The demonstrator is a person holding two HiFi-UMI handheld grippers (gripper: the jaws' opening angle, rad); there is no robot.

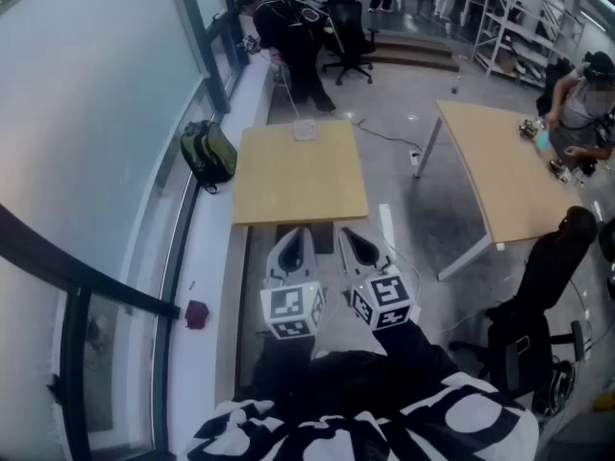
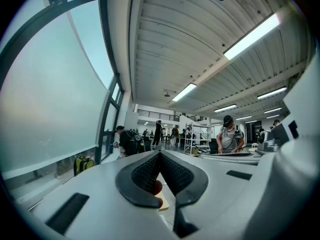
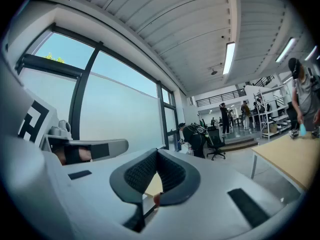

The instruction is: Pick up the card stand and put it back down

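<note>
A small clear card stand [image 1: 305, 130] sits at the far edge of a light wooden table [image 1: 298, 176]. Both grippers hang side by side near my body, short of the table's near edge and far from the stand. The left gripper [image 1: 293, 241] has its jaws shut with nothing between them, and its tips meet in the left gripper view [image 2: 160, 153]. The right gripper [image 1: 357, 242] is likewise shut and empty, as the right gripper view confirms [image 3: 157, 151]. Both point up and forward toward the room.
A second wooden table [image 1: 509, 176] stands to the right with a person [image 1: 586, 104] working at it. A black chair [image 1: 538, 286] is at my right. A green backpack [image 1: 209, 152] lies by the window ledge [image 1: 207, 286]. An office chair [image 1: 348, 32] stands beyond.
</note>
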